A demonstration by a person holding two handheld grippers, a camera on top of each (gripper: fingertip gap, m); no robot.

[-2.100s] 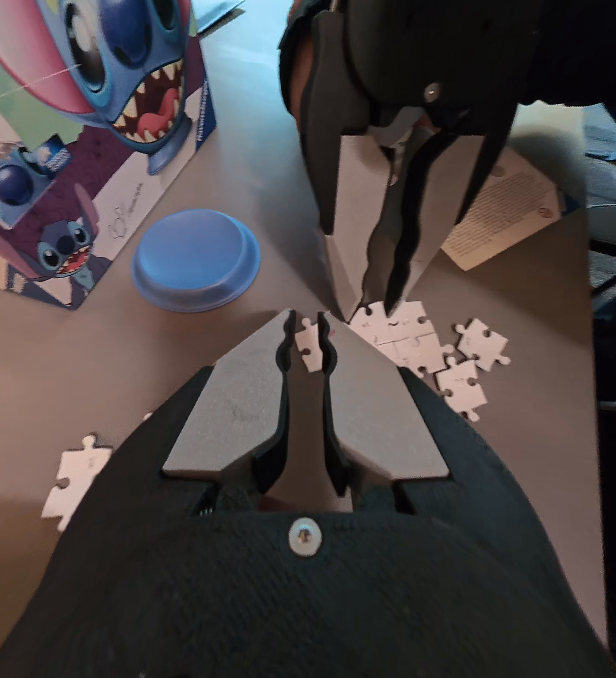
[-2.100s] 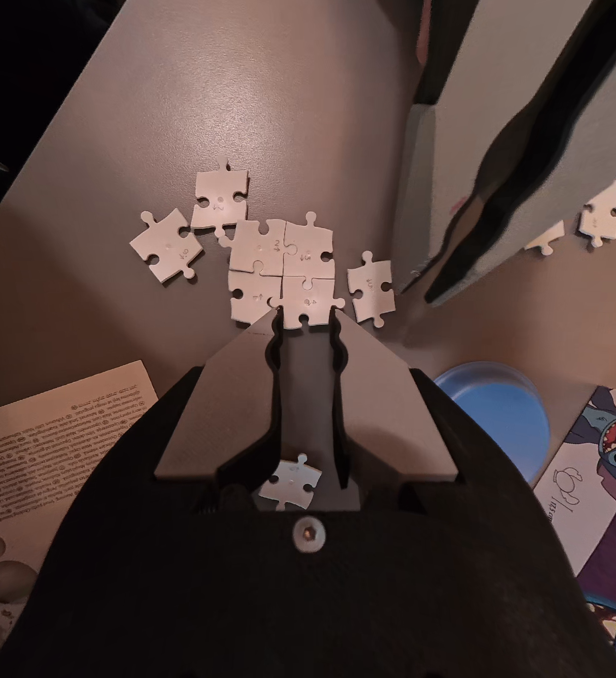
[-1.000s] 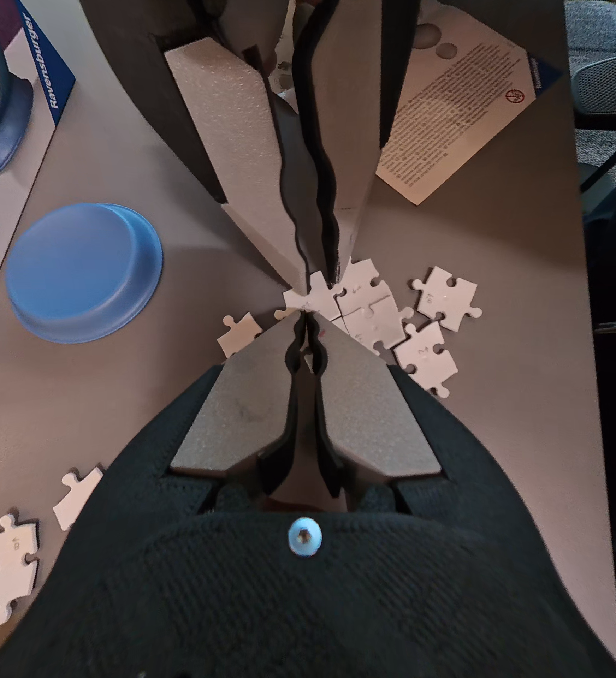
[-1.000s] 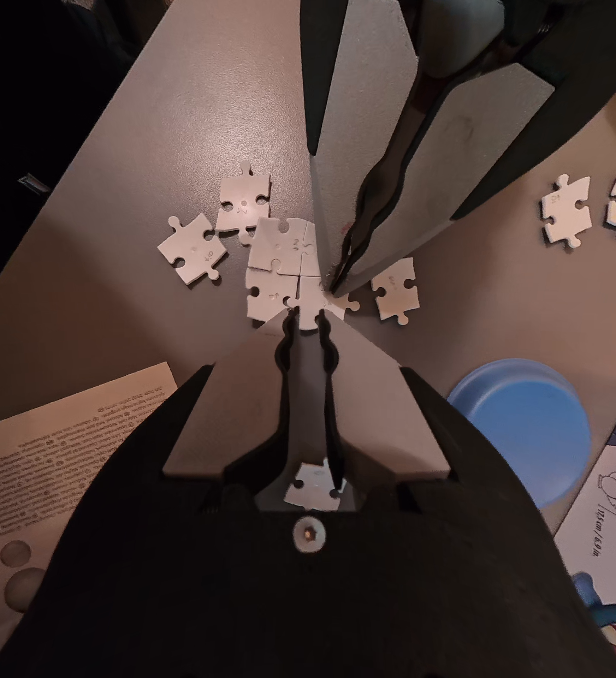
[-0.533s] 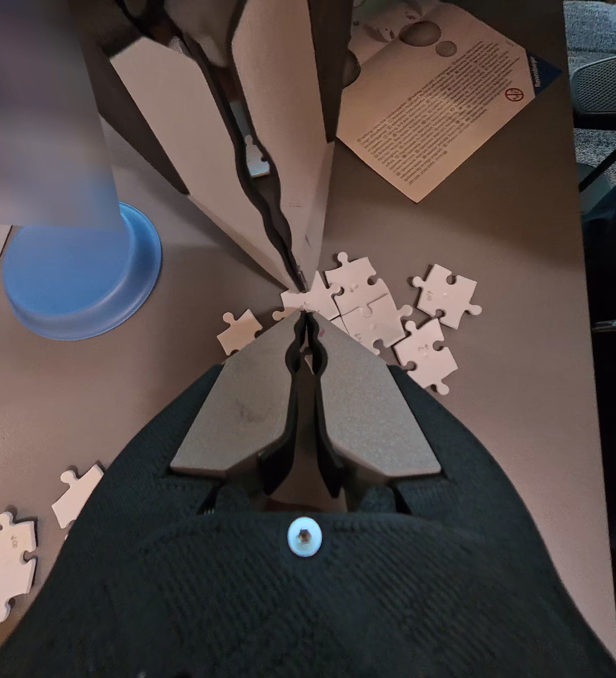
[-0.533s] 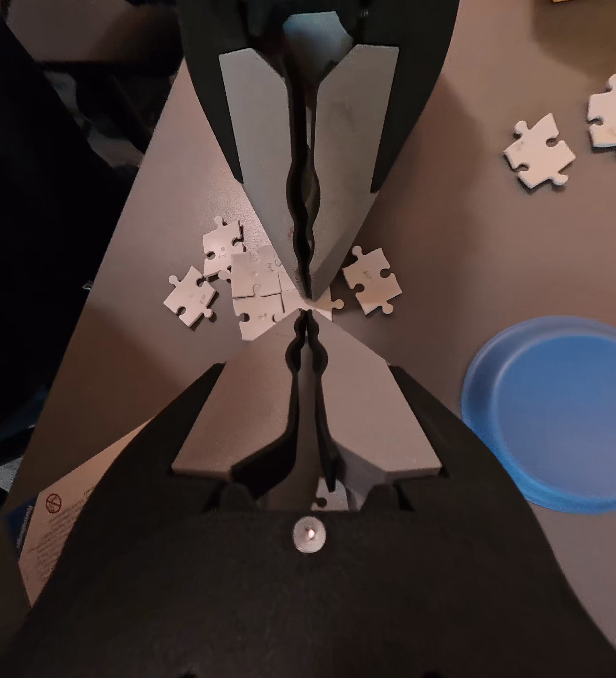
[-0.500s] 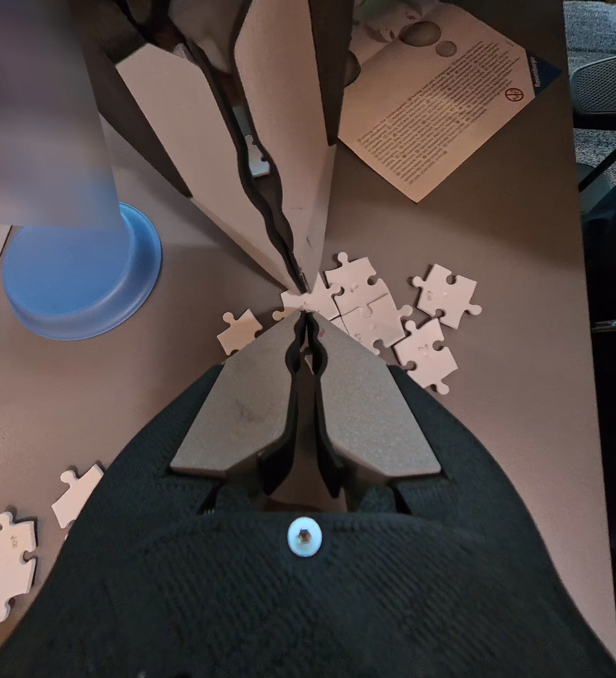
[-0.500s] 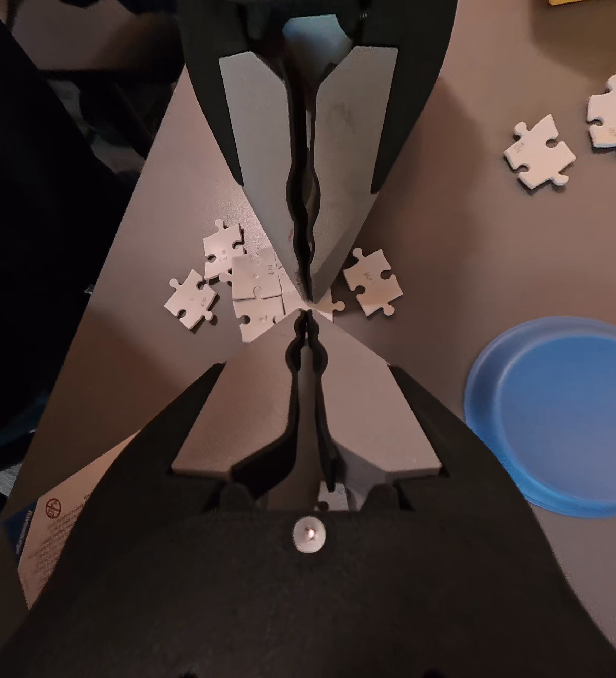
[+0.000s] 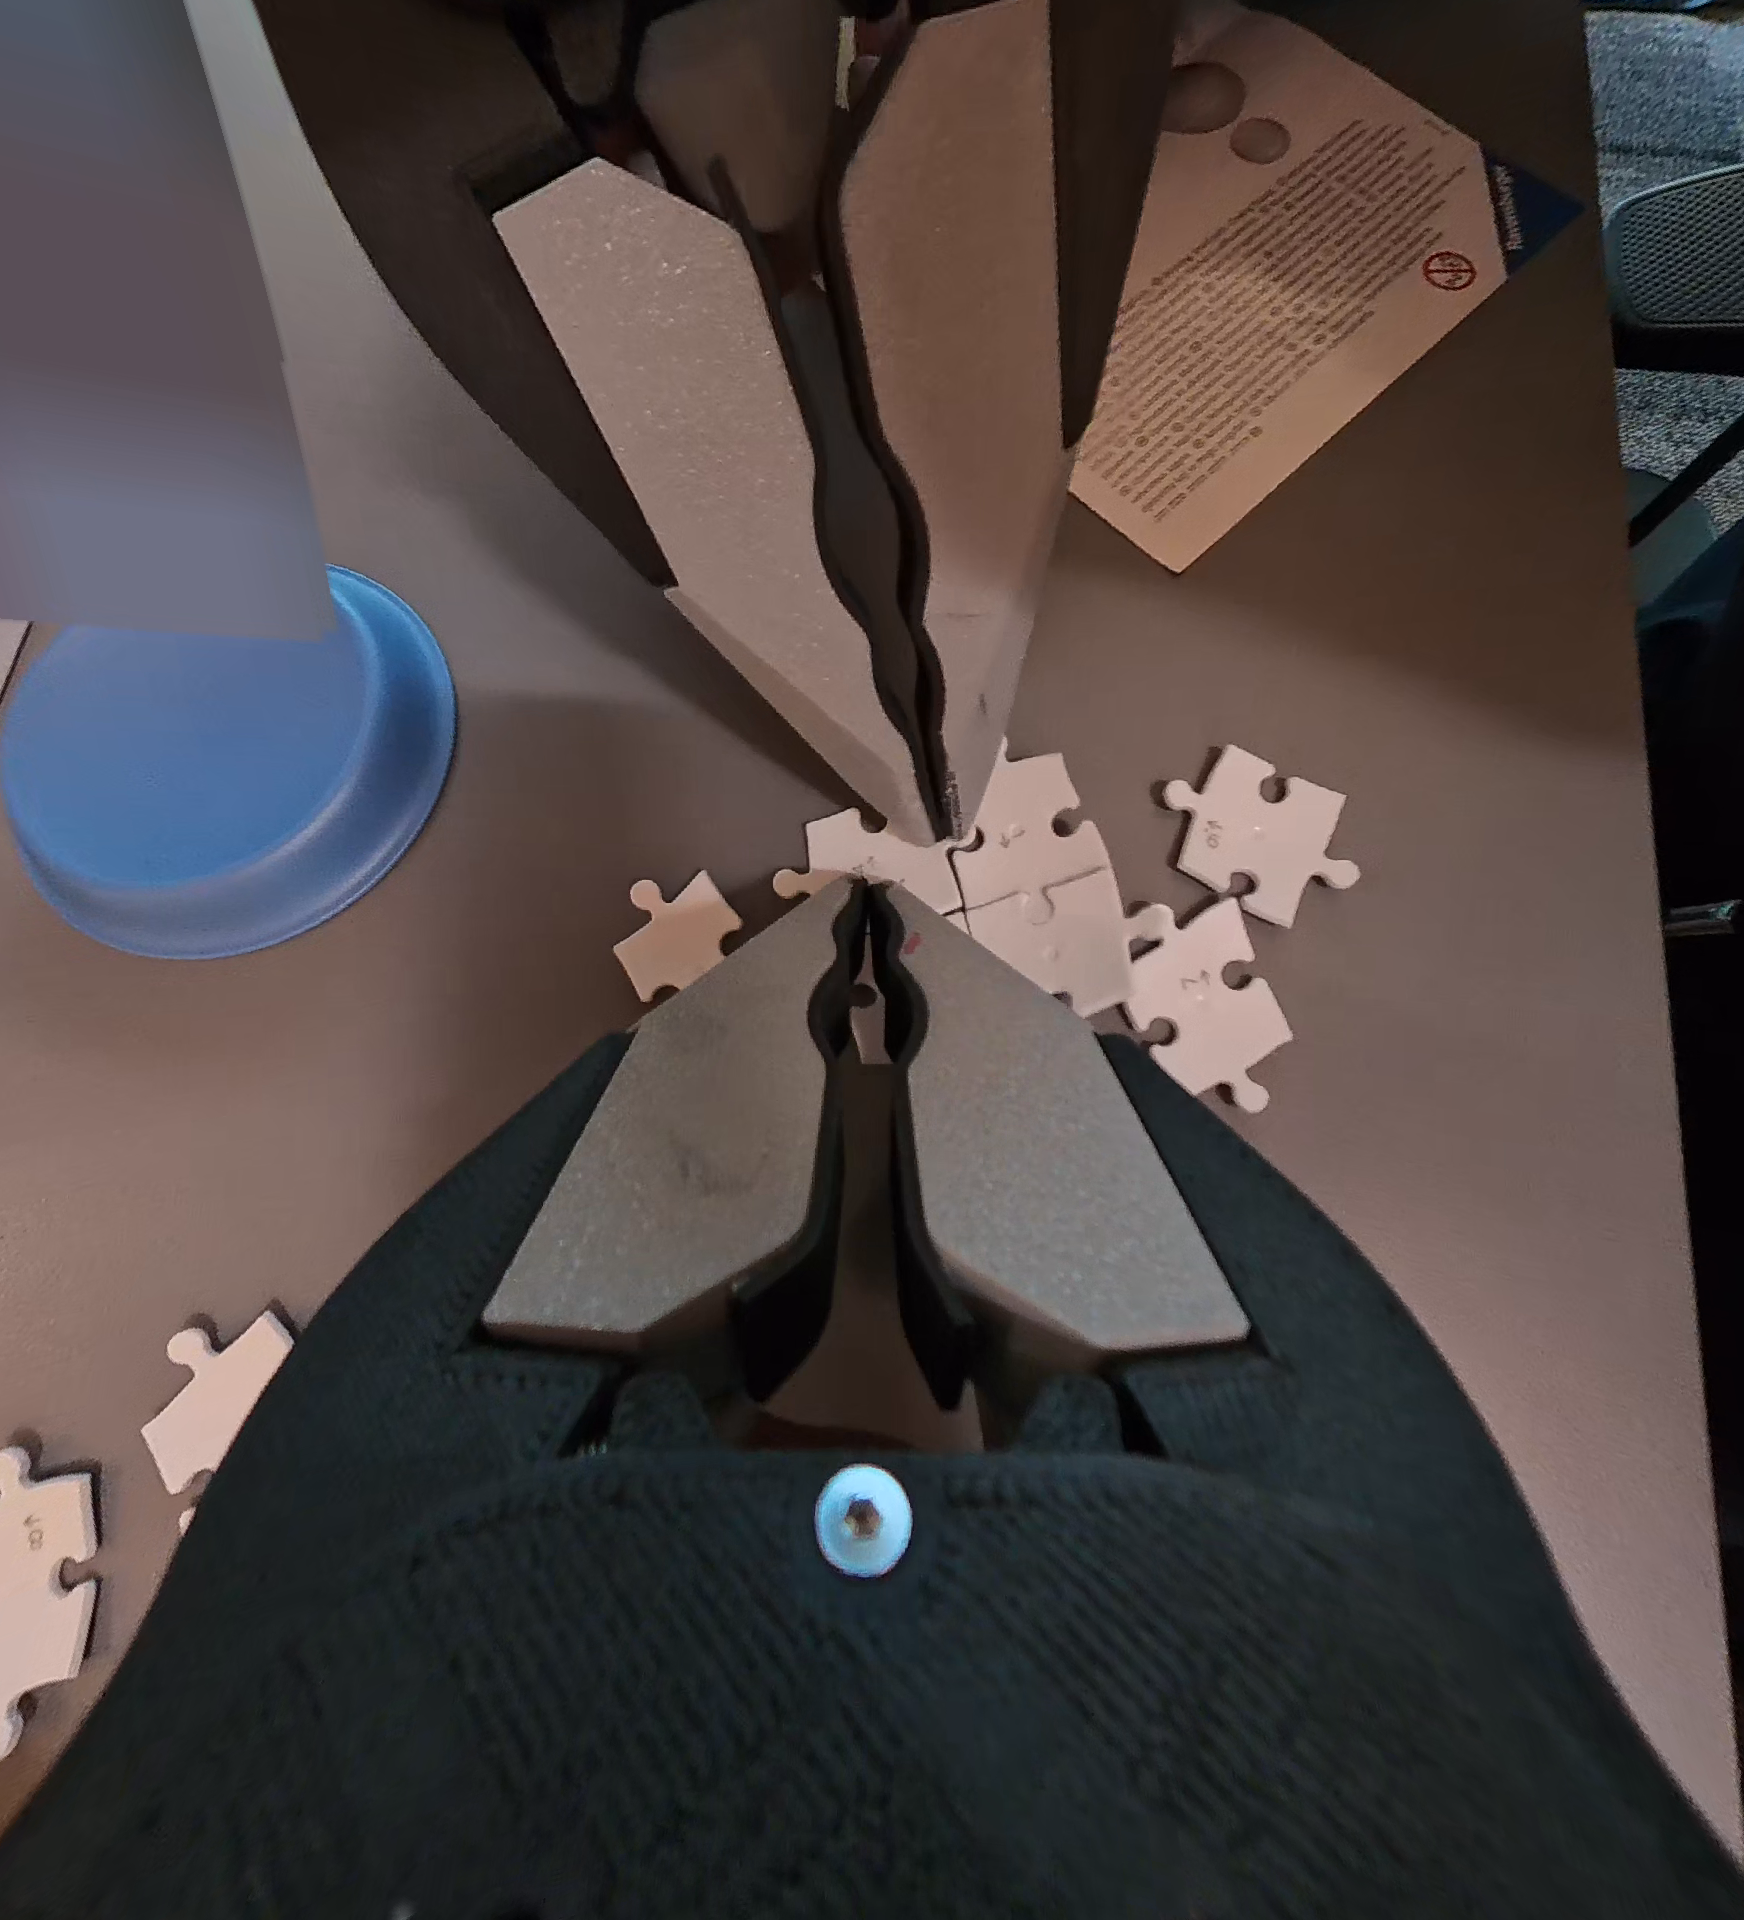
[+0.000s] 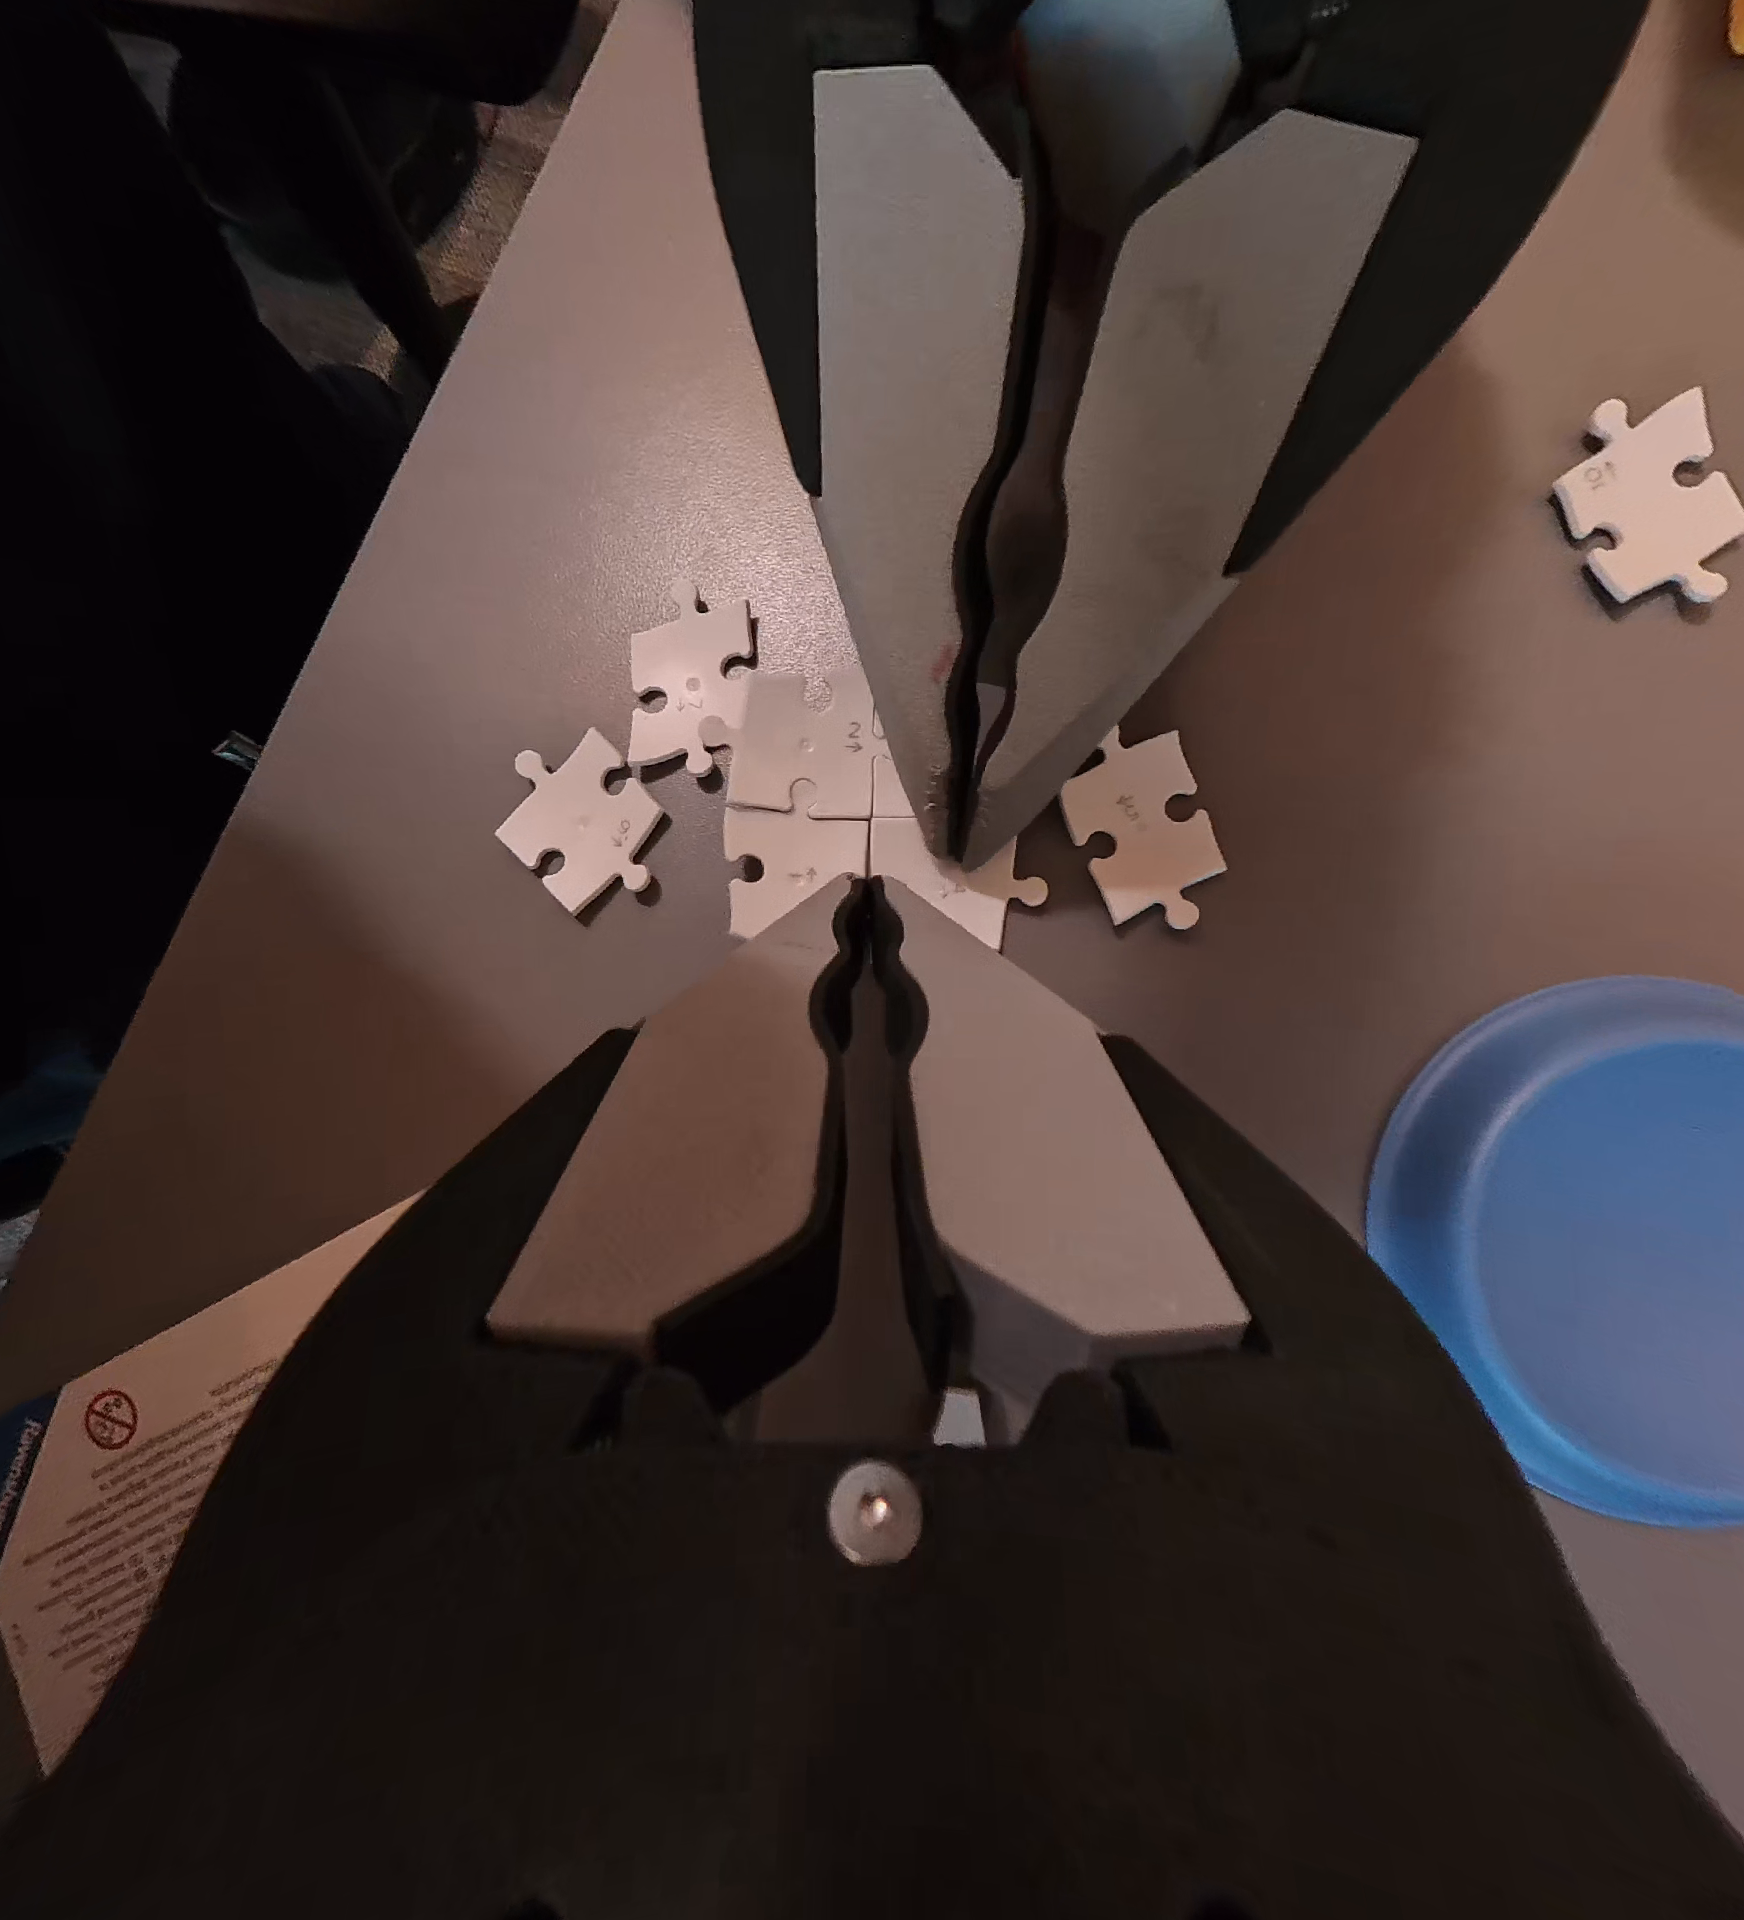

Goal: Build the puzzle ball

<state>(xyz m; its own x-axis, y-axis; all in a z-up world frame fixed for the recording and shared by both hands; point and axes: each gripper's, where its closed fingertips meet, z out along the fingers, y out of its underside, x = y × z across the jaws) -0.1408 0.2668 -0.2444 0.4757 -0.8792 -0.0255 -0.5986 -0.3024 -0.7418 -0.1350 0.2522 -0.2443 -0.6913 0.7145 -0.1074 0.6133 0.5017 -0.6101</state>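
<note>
A cluster of joined white puzzle pieces (image 9: 1039, 883) lies face down on the grey table (image 9: 1367, 1247). My left gripper (image 9: 863, 885) is shut, its tips pressing on the cluster's near edge. My right gripper (image 9: 935, 829) comes in from the far side, also shut, tips on the same cluster. In the right wrist view the cluster (image 10: 806, 790) sits just ahead of my right gripper (image 10: 863, 878), and the left gripper (image 10: 959, 847) touches it from the far side. Neither gripper holds a piece. Loose pieces (image 9: 1263, 831) (image 9: 686, 930) lie around the cluster.
A blue round stand (image 9: 224, 769) sits on the left, and it shows in the right wrist view (image 10: 1616, 1247). A printed instruction sheet (image 9: 1294, 312) lies at the far right. More loose pieces (image 9: 11, 1579) (image 10: 1647, 509) lie apart. The table edge (image 10: 380, 520) is close to the cluster. My left and right fingertips are right by each other.
Both grippers went from open to shut and met tip to tip on the cluster. In the last half second the right gripper's tips shifted slightly along it.
</note>
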